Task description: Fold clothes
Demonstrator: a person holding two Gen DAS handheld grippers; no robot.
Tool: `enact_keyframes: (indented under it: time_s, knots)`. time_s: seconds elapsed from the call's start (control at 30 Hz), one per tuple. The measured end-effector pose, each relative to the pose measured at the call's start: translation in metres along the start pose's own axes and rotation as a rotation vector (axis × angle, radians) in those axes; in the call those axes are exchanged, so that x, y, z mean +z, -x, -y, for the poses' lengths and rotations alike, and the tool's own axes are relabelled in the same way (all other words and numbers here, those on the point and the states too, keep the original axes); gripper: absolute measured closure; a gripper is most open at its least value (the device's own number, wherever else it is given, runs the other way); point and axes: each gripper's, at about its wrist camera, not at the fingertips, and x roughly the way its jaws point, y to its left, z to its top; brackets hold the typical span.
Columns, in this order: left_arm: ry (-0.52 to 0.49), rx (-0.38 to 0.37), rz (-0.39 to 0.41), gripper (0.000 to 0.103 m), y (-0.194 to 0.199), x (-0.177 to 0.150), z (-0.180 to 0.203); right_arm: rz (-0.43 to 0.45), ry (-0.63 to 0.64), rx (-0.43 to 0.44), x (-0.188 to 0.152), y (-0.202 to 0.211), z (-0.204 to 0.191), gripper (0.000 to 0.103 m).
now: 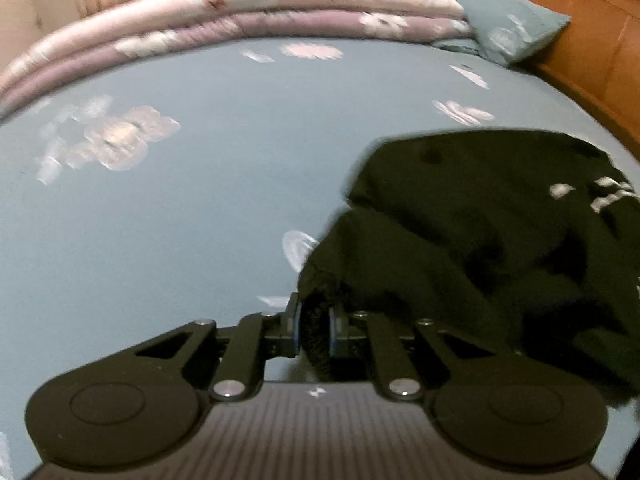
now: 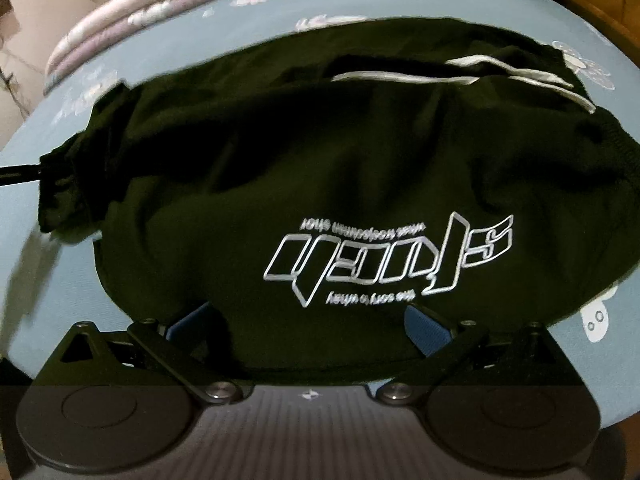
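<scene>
We see our left tongs pinched nearly together on a ribbed, knitted cuff of the black garment, the blue pads pressing the bunched fabric from both sides. The rest of that soft, matte garment lies crumpled ahead and to the right of these tongs on the bed, whose smooth blue-grey sheet carries pale flower prints. Beyond, at the far edge, a folded quilt in pink and mauve layers forms a rounded roll, with a blue-grey pillow and a glossy orange-brown wooden headboard to the right. In our right view, the right tongs stand spread wide, their blue pads on either side of the garment's near edge, not pressing it. Just ahead of them the cloth bears an outlined white logo, and farther off run white stripes.
</scene>
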Motion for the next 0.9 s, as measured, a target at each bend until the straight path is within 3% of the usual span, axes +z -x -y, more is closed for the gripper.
enact_keyframes:
  time_s: [0.37,0.63,0.9]
  knots:
    - [-0.015,0.253,0.037,0.093,0.01,0.074,-0.058,0.078,-0.018,-0.02,0.023,0.016,0.008,0.0]
    - [0.044,0.345,0.028,0.093,-0.01,0.11,-0.096,0.073,-0.006,-0.022,0.035,0.008,-0.001,0.0]
    - [0.112,0.404,0.069,0.093,-0.023,0.151,-0.134,0.069,-0.032,-0.047,0.047,0.001,0.002,0.0]
